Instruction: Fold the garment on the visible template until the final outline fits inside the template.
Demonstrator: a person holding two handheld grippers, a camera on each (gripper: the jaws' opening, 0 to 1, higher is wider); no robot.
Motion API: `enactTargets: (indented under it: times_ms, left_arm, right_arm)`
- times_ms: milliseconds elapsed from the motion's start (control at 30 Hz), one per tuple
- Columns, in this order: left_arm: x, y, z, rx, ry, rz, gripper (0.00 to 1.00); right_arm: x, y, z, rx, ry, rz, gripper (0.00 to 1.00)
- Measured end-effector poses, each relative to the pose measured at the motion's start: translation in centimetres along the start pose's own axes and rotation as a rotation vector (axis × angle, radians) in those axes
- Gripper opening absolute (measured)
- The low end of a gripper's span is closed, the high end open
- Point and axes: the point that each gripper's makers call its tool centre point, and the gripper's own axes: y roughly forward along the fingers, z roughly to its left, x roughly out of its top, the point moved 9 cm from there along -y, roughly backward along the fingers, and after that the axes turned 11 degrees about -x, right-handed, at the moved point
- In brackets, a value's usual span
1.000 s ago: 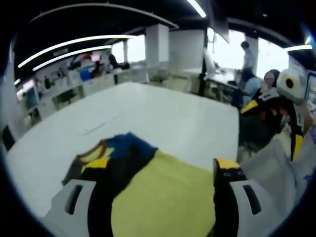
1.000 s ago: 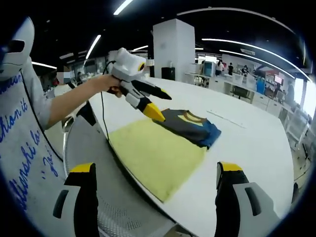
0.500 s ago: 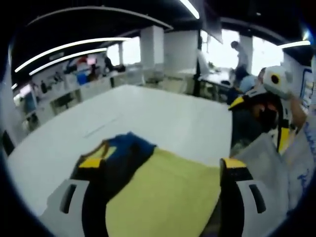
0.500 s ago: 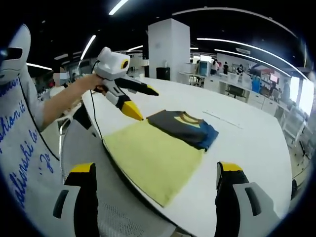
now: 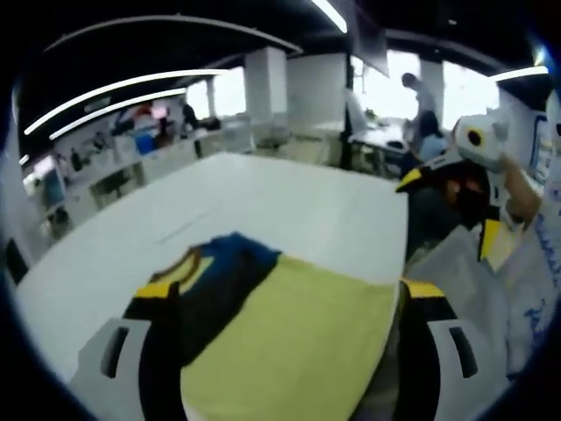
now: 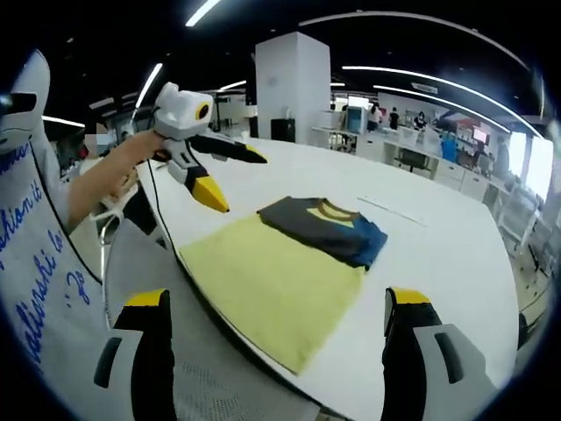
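Left tool point(image 6: 223, 180), jaws parted and empty, above the folded garment point(image 6: 324, 230) lying partly on the yellow template point(image 6: 267, 289) on the white surface point(image 6: 438, 254); right tool point(image 6: 276, 346) likewise open; the soft, light cloth is probably best pinched at an edge.

1 folded garment point(image 6: 326, 229), dark grey and blue with a yellow collar, at the far edge of the template; 1 yellow template point(image 6: 270, 285), at the near edge of the table; 1 white table point(image 6: 438, 254) carrying both; 2 grippers, the left gripper point(image 6: 232, 178) held above the table's near left edge with its jaws apart, the right gripper point(image 6: 273, 351) off the table's near edge, jaws wide; 1 white column point(image 6: 294, 88) beyond the table's far edge.
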Motion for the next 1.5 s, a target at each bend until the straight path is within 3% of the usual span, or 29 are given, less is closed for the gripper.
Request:
enactTargets:
  times_ms: [467, 1167, 1500]
  left_arm:
    - [-1.3, -2.0, 0.9, -0.016, -0.019, 0.007, 1.00]
    - [-3.1, -5.3, 1.5, 0.035, -0.059, 0.002, 1.00]
    - [-3.4, -6.7, 1.6, 0.023, -0.037, 0.006, 1.00]
  right_arm:
    - [0.8, 1.1, 1.0, -0.008, 0.005, 0.020, 1.00]
    - [1.7, 2.5, 1.7, 0.013, -0.020, 0.041, 1.00]
    - [2.0, 2.7, 2.2, -0.038, -0.007, 0.035, 1.00]
